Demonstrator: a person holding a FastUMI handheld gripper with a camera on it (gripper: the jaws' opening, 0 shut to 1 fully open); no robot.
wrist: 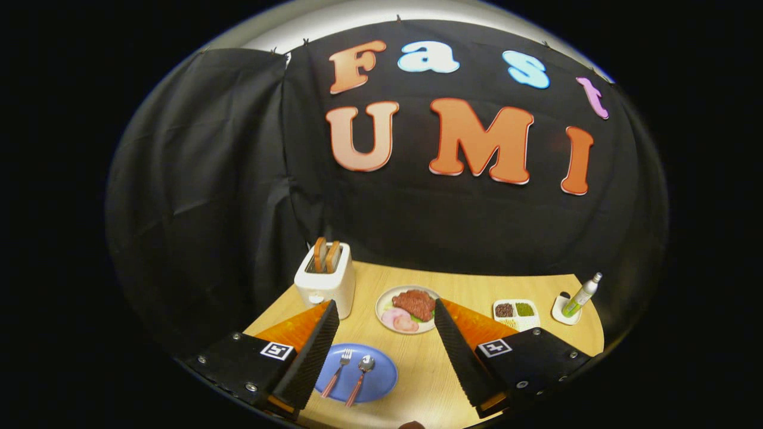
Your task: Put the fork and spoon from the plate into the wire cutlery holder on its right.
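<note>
A blue plate [378, 376] lies on the wooden table, near the left finger and low between the two fingers. On it rest a fork [338, 372] and a spoon [361, 378] side by side, heads pointing away from me. My gripper [385, 307] hovers above the table, open wide, with nothing between its fingers. The left finger [314, 353] partly covers the plate's left edge.
A white toaster [325, 280] with two bread slices stands beyond the left finger. A plate of meat and ham [407, 308] sits ahead between the fingertips. A white divided dish [516, 313] and a spray bottle [582, 295] on a small saucer stand at the right.
</note>
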